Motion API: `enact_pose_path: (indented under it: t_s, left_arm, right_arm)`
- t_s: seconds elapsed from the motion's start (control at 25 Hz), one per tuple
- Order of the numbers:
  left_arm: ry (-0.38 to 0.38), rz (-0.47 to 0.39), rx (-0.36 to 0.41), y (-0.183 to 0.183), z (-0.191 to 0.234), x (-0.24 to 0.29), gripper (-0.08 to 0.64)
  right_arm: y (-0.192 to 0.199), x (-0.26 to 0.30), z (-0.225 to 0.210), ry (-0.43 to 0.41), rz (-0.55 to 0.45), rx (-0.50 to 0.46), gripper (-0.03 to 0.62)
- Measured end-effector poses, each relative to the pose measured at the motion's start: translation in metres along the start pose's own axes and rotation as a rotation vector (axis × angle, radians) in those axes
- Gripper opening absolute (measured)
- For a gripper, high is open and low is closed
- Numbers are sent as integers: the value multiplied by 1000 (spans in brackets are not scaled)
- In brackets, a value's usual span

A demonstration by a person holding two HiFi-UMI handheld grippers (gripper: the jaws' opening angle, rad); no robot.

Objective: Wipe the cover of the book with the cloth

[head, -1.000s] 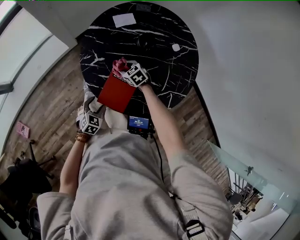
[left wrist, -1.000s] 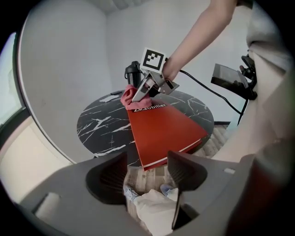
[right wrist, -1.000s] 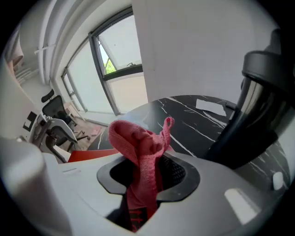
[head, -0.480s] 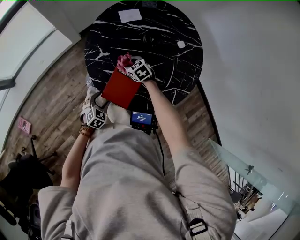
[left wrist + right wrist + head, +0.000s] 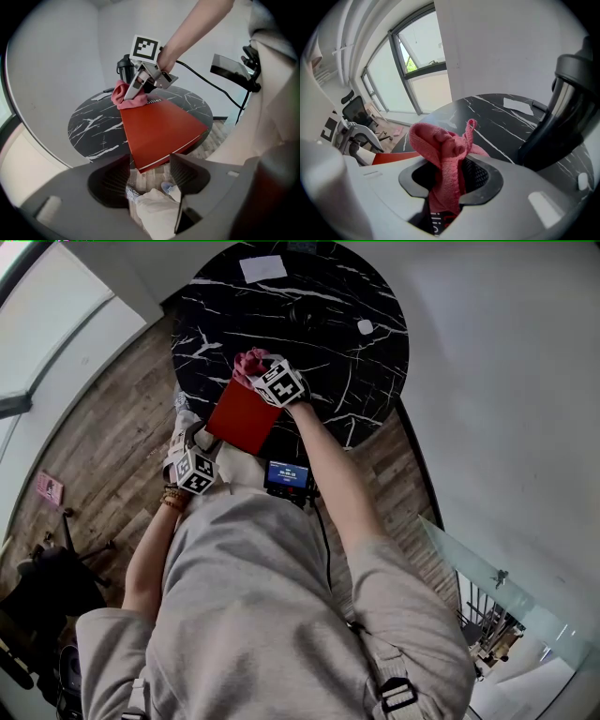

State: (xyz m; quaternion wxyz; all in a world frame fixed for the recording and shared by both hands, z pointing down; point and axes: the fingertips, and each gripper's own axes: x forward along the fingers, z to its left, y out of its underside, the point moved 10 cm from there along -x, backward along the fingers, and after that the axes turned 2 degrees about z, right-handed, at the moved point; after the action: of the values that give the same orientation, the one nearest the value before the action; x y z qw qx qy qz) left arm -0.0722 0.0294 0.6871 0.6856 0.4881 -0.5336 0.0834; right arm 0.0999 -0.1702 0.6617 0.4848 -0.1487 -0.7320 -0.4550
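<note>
A red book (image 5: 242,416) lies on the round black marble table (image 5: 356,381), its near corner hanging over the table's edge. On the book's far corner my right gripper (image 5: 261,374) is shut on a pink cloth (image 5: 248,362), which bunches up out of the jaws (image 5: 445,150). The right gripper view shows a sliver of the red book (image 5: 389,158) beneath. My left gripper (image 5: 190,448) hangs off the table's near-left edge, open. In the left gripper view the book (image 5: 159,126) ends just at the tips of the left gripper (image 5: 150,171), with floor and a shoe showing in the gap.
A white sheet of paper (image 5: 263,269) lies at the table's far side, and a small white object (image 5: 365,327) to the right. A black vessel (image 5: 562,108) stands close behind the right gripper. A small screen (image 5: 286,476) hangs at the person's chest. Wooden floor (image 5: 103,437) surrounds the table.
The head view has shifted slightly. My left gripper has edged a little closer to the book's near corner. The right gripper stays with the cloth on the far corner.
</note>
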Motion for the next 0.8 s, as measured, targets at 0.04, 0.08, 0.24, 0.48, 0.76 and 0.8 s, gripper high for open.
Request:
enact_pose_path:
  t_s: [0.04, 0.08, 0.24, 0.48, 0.76, 0.8]
  left_arm:
    - [0, 0, 0, 0, 0, 0, 264]
    - [1, 0, 0, 0, 0, 0, 264]
    - [2, 2, 4, -1, 0, 0, 265]
    - [6, 2, -2, 0, 1, -1, 265]
    - [4, -2, -15, 1, 1, -1, 268]
    - [3, -3, -17, 2, 1, -1, 268]
  right_arm:
    - [0, 0, 2, -2, -1, 0, 150]
    - [0, 0, 3, -4, -2, 2, 150]
    - [4, 0, 13, -14, -13, 4, 149]
    - [6, 1, 26, -39, -11, -17, 149]
    - [9, 2, 36, -55, -9, -26, 149]
    - [10, 2, 38, -57, -9, -26, 149]
